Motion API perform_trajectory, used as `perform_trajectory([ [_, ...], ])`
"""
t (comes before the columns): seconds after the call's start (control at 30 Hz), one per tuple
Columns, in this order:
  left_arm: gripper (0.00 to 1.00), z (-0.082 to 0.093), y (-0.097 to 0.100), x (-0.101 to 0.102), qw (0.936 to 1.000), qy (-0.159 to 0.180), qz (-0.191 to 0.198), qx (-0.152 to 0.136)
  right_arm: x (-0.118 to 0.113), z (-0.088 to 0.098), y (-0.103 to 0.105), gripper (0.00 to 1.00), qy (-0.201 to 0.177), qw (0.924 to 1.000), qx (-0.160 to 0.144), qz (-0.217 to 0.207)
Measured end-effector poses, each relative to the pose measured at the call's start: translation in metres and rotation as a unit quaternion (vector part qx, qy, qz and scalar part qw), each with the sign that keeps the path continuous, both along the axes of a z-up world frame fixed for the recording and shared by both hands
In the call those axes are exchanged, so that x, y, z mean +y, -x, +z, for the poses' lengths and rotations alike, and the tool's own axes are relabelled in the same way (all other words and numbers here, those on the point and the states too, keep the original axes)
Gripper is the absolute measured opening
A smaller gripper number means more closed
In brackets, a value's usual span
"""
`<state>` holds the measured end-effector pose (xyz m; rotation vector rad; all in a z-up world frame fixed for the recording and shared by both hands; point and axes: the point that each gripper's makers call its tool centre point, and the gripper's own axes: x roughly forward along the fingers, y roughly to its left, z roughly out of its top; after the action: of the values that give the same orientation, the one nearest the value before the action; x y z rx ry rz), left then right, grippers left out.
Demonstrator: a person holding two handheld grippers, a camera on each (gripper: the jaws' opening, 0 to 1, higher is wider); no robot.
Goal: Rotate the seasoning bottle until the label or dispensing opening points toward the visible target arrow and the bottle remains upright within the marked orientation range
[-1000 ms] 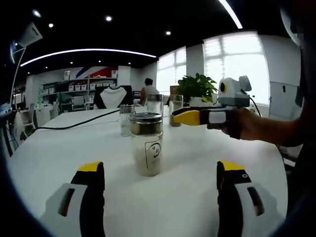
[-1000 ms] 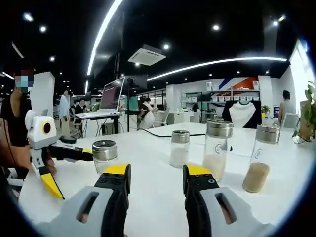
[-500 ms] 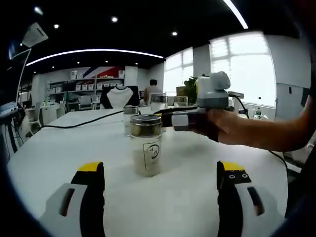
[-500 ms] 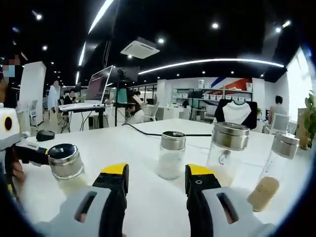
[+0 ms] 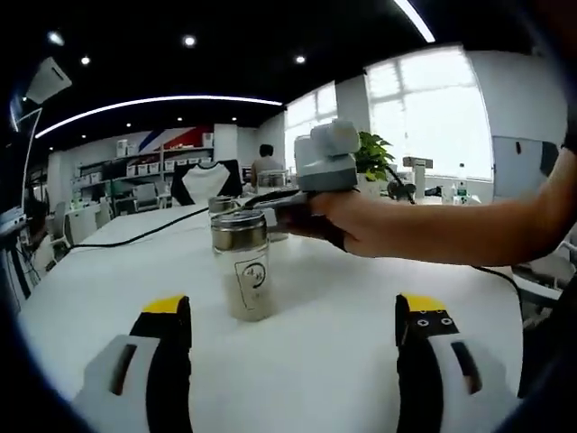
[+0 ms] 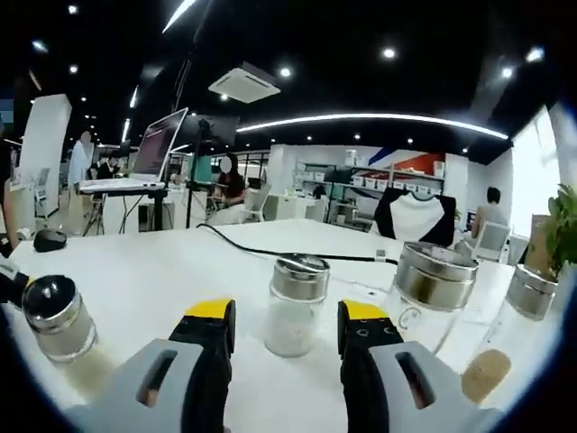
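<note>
A glass seasoning bottle (image 5: 242, 271) with a metal lid and pale contents stands upright on the white table (image 5: 343, 343), its printed logo facing my left gripper (image 5: 294, 307). That gripper is wide open, well short of the bottle. A hand (image 5: 361, 225) reaches in from the right behind the bottle, holding the other gripper. In the right gripper view the same bottle (image 6: 54, 316) stands at the far left. My right gripper (image 6: 287, 311) is open. A small bottle of white powder (image 6: 296, 302) stands upright just beyond its fingertips, in line with the gap.
Two more lidded bottles stand to the right of the white one, a tall one with a logo (image 6: 433, 289) and one with brown contents (image 6: 514, 316). A black cable (image 6: 297, 253) runs across the far table. Desks, shelves and seated people fill the room behind.
The right gripper has swung left behind the near bottle and closed in on the white-powder bottle, which now looms larger between its jaws. The left gripper stays open and still.
</note>
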<state>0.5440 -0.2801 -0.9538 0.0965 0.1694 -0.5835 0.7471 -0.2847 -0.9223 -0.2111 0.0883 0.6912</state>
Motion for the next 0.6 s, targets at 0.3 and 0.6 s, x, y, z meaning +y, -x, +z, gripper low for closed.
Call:
perform_trajectory([
  [0.3,0.99,0.001,0.003,-0.004,0.9999,0.013,-0.004,0.0,0.012,0.004,-0.023,0.44,0.052,0.9975,-0.032,-0.034],
  [0.6,0.98,0.001,0.005,-0.007,1.0,0.007,-0.006,-0.003,0.018,-0.006,-0.039,0.42,0.06,0.997,-0.021,-0.045],
])
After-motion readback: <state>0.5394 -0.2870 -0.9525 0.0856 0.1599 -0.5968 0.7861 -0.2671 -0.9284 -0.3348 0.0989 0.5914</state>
